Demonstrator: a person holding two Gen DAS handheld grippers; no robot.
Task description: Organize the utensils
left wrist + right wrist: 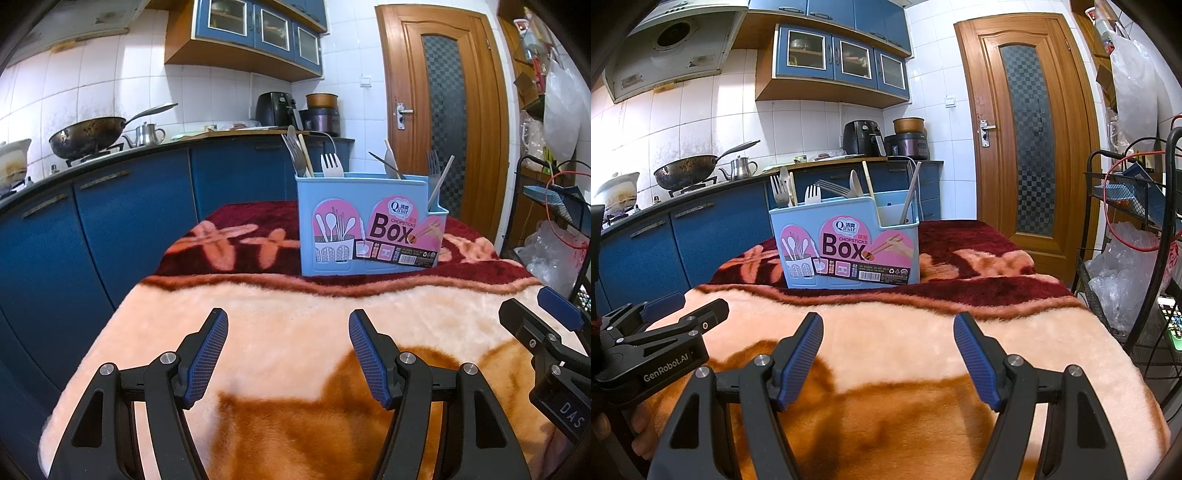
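Plush peach, orange and dark red blanket covers the desk in front of you, with blue kitchen cabinets and a blackened wok on the stove off to the left, and a wooden door behind on the right. Your left hand-held gripper hangs just above the blanket with its blue-padded fingers spread wide and nothing between them. Your right hand-held gripper is set the same way, wide and holding nothing, just beside the left one. Straight ahead of both, well beyond the fingertips, the light blue utensil box stands upright on the dark red part of the blanket, its pink label facing you. Forks, spoons and chopsticks stick up out of its compartments; the white fork sits in the main section, and a pale chopstick leans in the lower side pocket at the box's right end. From the right wrist view, the box lies ahead and slightly left of your fingers.
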